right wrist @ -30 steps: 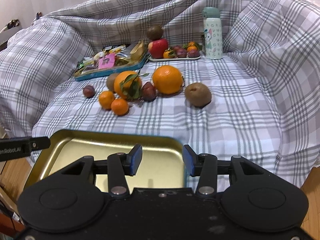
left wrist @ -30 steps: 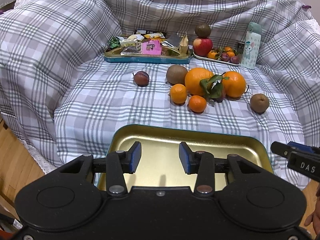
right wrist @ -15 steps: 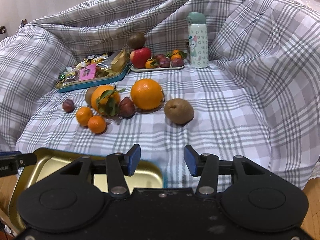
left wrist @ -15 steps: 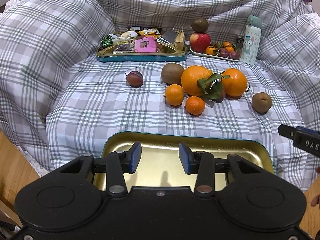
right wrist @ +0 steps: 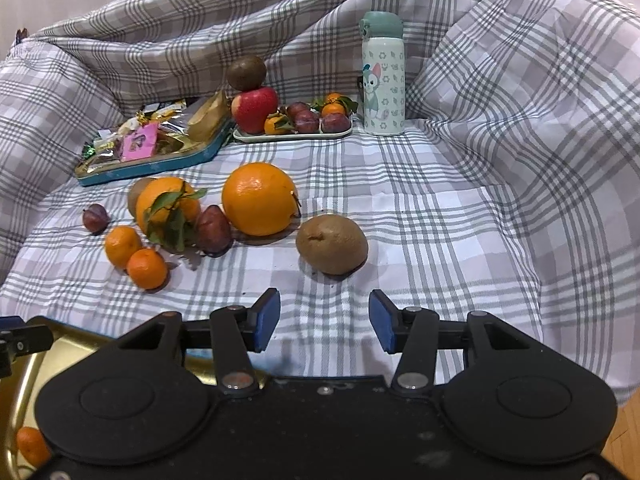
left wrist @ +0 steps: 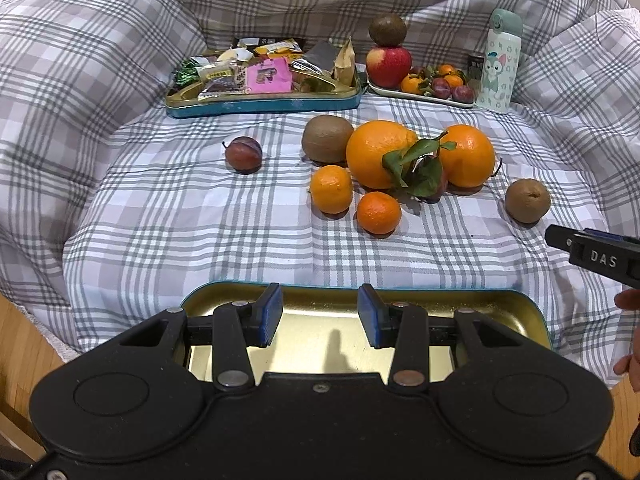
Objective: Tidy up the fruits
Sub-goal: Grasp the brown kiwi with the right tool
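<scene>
Bystanders on the checked cloth

A plaid cloth (right wrist: 460, 216) covers the whole surface and rises in folds behind and at both sides. At the back left lies a blue tin (left wrist: 264, 102) heaped with snack packets (left wrist: 267, 76), a pink one among them. At the back right a pale green bottle (right wrist: 383, 76) with a cartoon cat stands upright, just beside the white plate's end. Wooden floor (left wrist: 24, 344) shows past the cloth's near edge.
</scene>
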`<state>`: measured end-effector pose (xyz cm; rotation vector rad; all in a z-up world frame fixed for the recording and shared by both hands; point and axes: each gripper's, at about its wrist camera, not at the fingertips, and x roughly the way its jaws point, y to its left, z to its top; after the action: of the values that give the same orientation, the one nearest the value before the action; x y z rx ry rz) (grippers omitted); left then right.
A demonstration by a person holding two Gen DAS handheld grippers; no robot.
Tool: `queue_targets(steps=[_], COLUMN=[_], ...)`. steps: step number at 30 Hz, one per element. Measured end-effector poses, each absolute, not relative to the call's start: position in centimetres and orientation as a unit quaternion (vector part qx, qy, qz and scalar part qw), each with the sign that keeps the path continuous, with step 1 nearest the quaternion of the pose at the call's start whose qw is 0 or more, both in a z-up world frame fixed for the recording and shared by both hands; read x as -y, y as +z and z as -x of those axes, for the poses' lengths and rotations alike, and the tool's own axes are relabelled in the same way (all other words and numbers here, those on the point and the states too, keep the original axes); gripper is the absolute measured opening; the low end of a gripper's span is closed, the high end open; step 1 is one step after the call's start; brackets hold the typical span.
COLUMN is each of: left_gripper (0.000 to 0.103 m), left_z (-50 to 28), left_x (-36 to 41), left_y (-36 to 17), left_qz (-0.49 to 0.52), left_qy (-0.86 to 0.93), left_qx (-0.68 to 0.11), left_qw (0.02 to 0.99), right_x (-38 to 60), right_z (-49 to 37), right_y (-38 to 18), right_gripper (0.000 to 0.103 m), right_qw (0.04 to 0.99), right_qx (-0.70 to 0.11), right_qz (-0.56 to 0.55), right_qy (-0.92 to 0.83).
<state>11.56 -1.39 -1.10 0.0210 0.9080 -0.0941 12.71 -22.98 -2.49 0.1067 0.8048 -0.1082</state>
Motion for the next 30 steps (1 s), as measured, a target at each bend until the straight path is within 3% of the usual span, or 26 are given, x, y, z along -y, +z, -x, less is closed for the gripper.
queue_targets(steps=[30], left_gripper=[0.050], left_z=[-17.6], left_x=[2.6], left_y=[-3.5], left_qz=[-0.009], left_qy=[-0.067], left_qx=[-0.478], left_qw=[0.876], right_x=[23.1], right_z=[-22.0], right_y=[-6.7], right_gripper=[0.059], right_qw=[0.917], right_qx=[-0.395], right_qz=[0.020], right_qy=[-0.048])
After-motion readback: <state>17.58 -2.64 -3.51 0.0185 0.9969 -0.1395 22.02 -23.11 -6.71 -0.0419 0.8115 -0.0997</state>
